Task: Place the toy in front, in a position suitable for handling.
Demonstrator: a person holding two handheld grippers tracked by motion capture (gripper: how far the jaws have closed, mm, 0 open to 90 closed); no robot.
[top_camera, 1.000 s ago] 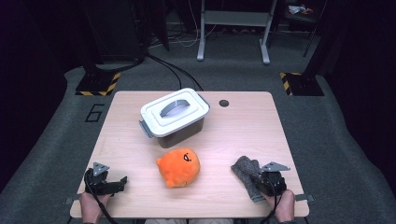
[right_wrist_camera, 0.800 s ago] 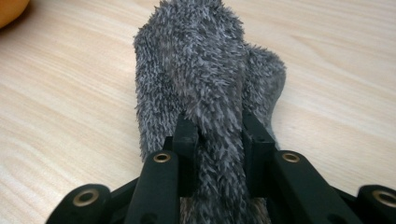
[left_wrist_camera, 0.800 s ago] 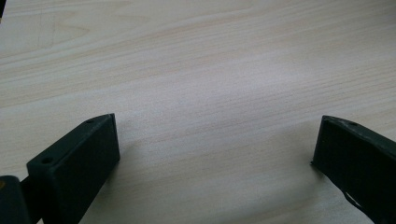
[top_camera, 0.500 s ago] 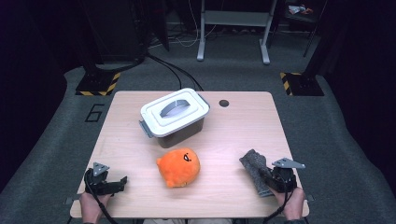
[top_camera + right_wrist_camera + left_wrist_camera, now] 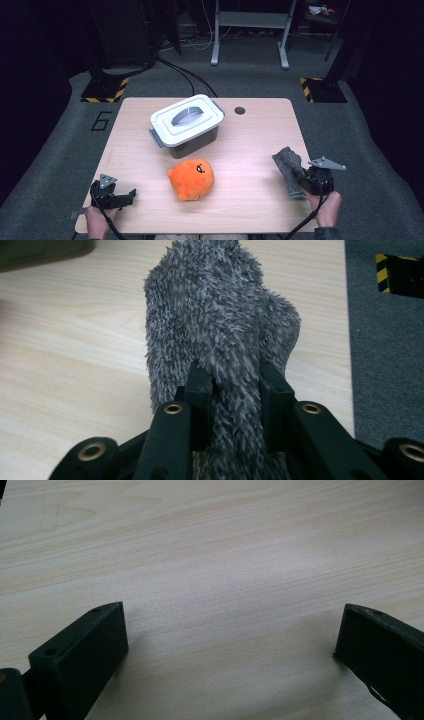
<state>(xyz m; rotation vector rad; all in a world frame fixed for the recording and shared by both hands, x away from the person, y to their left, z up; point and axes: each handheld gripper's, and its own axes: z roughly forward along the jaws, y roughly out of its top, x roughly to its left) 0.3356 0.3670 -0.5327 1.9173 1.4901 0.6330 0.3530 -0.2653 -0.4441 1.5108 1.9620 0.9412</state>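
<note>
A wooden table [image 5: 250, 150] stands on grey carpet. Near its right edge the right gripper [image 5: 306, 180] pinches a grey fuzzy cloth [image 5: 290, 165] between its jaws. The left gripper [image 5: 131, 194] rests spread wide, holding nothing, at the front left. An orange plush [image 5: 191, 179] lies before a lidded box [image 5: 186, 125].

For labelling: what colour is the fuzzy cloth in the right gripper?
Grey, shaggy cloth; clearest in the right gripper view.

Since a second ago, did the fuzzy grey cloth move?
Yes. The grey cloth, clamped in the right gripper, has shifted right, toward the table's right edge, farther from the orange toy.
</note>
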